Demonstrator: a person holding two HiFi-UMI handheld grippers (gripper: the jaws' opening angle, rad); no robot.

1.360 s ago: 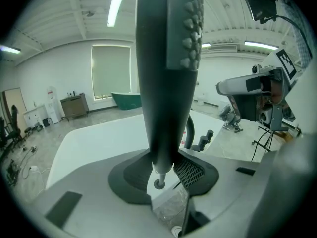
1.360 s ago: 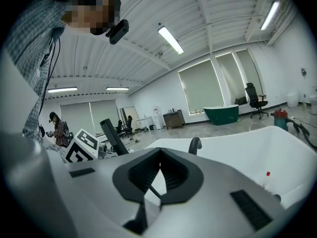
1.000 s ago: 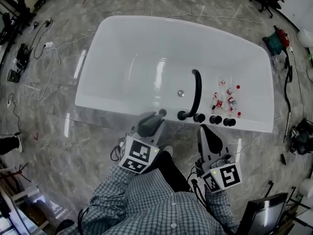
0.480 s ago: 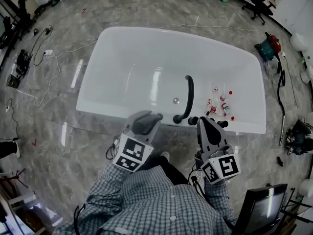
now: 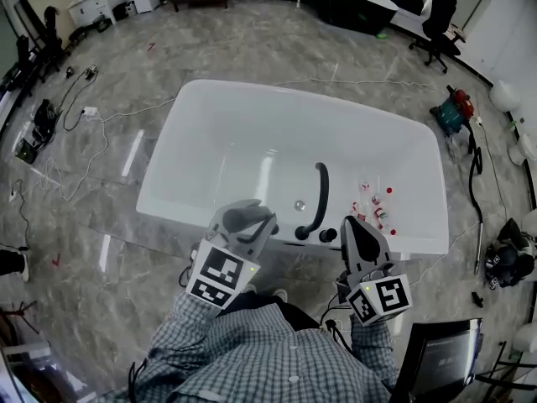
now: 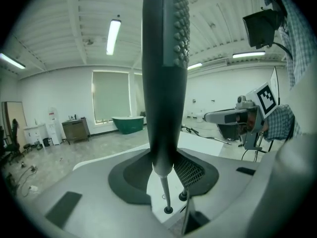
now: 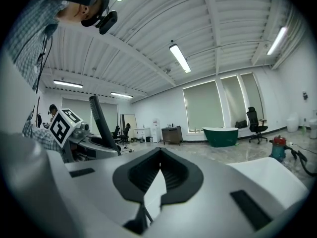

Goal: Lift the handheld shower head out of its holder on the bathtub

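A white bathtub (image 5: pixel 210 99) fills the middle of the head view. The black curved handheld shower head (image 5: pixel 320 193) rests in its holder on the tub's near rim, beside black knobs (image 5: pixel 327 235). My left gripper (image 5: pixel 252 212) hovers at the near rim, left of the shower head and apart from it. It looks shut and holds nothing. In the left gripper view its jaws (image 6: pixel 163 83) rise as one dark ribbed column. My right gripper (image 5: pixel 352 227) hangs just right of the knobs, shut and empty. In its own view the right gripper (image 7: pixel 159 155) shows dark pads meeting.
Several small red-capped bottles (image 5: pixel 373 201) lie in the tub right of the shower head. Cables (image 5: pixel 84 112) trail over the marble floor at left. A teal vacuum (image 5: pixel 449 110) and hose sit at right, a monitor (image 5: pixel 440 355) by my right elbow, an office chair (image 5: pixel 436 11) far back.
The tub has slid lower and looks smaller in the head view, with more of the far room showing. Both grippers keep their places at the near rim, still empty.
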